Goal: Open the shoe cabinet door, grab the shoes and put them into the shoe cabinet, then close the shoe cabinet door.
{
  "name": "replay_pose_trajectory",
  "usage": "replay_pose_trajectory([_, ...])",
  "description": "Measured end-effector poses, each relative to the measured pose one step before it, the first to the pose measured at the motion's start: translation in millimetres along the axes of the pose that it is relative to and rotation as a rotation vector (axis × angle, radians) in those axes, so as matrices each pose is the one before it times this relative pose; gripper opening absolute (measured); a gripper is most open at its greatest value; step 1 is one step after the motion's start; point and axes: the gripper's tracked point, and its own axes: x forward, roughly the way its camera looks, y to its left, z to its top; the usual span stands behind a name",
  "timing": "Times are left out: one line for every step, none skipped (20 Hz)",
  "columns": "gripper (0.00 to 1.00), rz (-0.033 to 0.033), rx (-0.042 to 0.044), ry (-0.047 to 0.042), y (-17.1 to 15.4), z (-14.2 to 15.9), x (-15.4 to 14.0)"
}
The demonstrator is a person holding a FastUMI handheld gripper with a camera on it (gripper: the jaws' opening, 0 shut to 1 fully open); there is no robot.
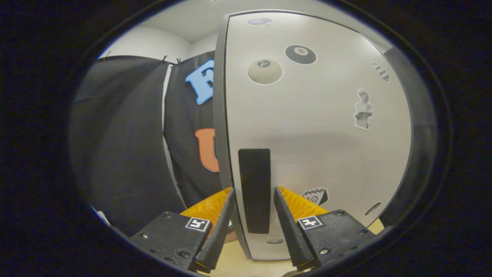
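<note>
Gripper (251, 209) spread open, fingers straddling the free edge of the shoe cabinet door (315, 127), holding nothing.
Black handle strip (254, 190) sits between the fingers; whether they touch the door is unclear. Door ajar or shut: cannot tell. Likely opening or closing step.

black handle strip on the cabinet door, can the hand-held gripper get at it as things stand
Probably yes. The hand-held gripper is open, and the black handle strip near the free edge of the shoe cabinet door stands between its fingers with nothing in front of it. Neither finger seems to press on it yet.
</note>
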Motion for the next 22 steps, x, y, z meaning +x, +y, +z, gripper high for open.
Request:
replay_pose_trajectory([0.63, -0.02089, -0.0113, 0.01256, -5.74, -2.38, -0.59])
replay_pose_trajectory([0.56, -0.0345, -0.00103, -0.00996, -5.77, 1.36, -1.02])
replay_pose_trajectory([0.48, -0.01491, 0.00323, 0.00075, -0.03, -1.28, 3.9])
replay_pose_trajectory([0.41, 0.00123, -0.00056, 0.00455, 0.15, -0.26, 0.23])
replay_pose_trajectory([0.41, -0.00798, -0.00668, 0.01012, -2.78, -0.78, -2.73])
replay_pose_trajectory([0.4, -0.00405, -0.00162, 0.00434, -0.33, -0.38, -0.96])
replay_pose_trajectory([0.38, 0.00042, -0.00579, 0.01032, 0.24, -2.04, 0.14])
replay_pose_trajectory([0.37, 0.01045, -0.0029, 0.0065, 0.18, -1.31, -2.25])
replay_pose_trajectory([0.37, 0.01394, 0.00417, 0.00516, 0.07, -0.85, -3.05])
replay_pose_trajectory([0.36, 0.01234, 0.00011, -0.00002, 0.24, -1.14, -3.25])
replay_pose_trajectory([0.36, 0.01338, -0.00365, -0.0013, -0.38, -0.4, -3.63])
replay_pose_trajectory([0.35, 0.01445, 0.00546, -0.00005, 1.0, 0.03, -4.27])
replay_pose_trajectory([0.34, 0.01409, 0.00328, 0.00445, 1.44, -0.48, -6.0])
replay_pose_trajectory([0.33, 0.00913, 0.00249, 0.00364, 0.78, -1.19, -7.41])
replay_pose_trajectory([0.33, 0.00882, -0.00101, 0.0025, 1.21, -1.53, -9.26])
replay_pose_trajectory([0.32, 0.00933, -0.00329, 0.0016, -1.29, -4.86, -14.43])
replay_pose_trajectory([0.32, 0.00703, -0.00232, -0.0008, -1.14, -0.19, -3.75])
replay_pose_trajectory([0.31, 0.0068, 0.00167, 0.00021, -1.12, -0.24, -4.16])
replay_pose_trajectory([0.31, 0.00761, 0.00375, 0.00123, -0.81, -1.11, -6.84])
replay_pose_trajectory([0.31, 0.00768, 0.0071, 0.00195, 1.02, -0.14, -11.58])
replay_pose_trajectory([0.31, 0.00516, 0.00616, 0.00205, 0.4, 0.68, -9.95])
replay_pose_trajectory([0.31, 0.00374, 0.00818, 0.00163, -2.13, -1.52, -6.8])
